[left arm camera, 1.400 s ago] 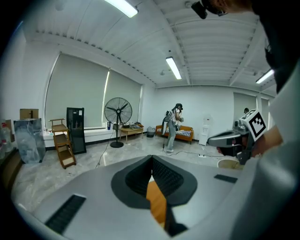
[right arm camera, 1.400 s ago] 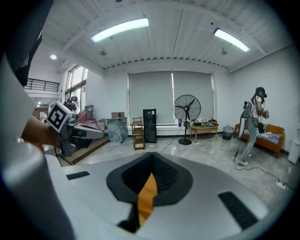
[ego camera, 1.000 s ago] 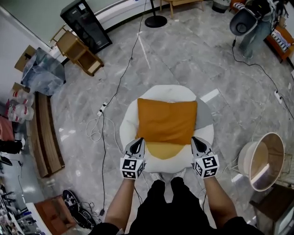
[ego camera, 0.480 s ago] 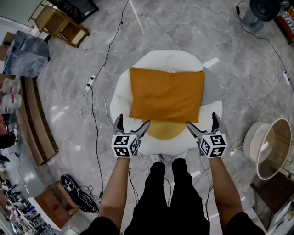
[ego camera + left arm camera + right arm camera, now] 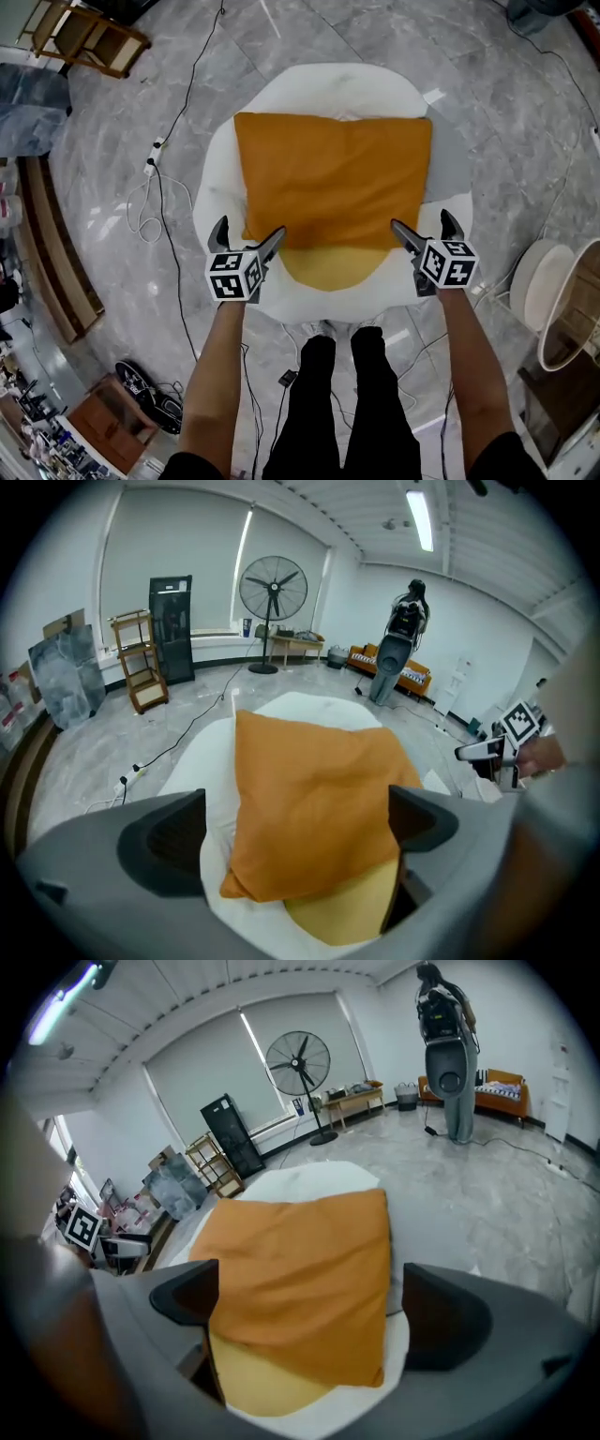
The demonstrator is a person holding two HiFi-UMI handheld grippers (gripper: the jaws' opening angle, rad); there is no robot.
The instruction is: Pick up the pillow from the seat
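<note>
We had lowered both hands to the pillow's [image 5: 333, 178] lower corners. The left gripper [image 5: 249, 234] and right gripper [image 5: 424, 228] had just spread wide, seemingly not touching it yet.

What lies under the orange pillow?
A yellow pad pokes out from under the near edge of the orange pillow, on the white seat. How far it runs beneath is covered.

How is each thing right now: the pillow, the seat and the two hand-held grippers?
Pillow: lying flat on the seat, not gripped.
Seat: bears the pillow and a yellow cushion.
Left hand-held gripper: open, jaws just opened wider, nothing gripped between them.
Right hand-held gripper: open, jaws just opened wider, nothing gripped between them.
</note>
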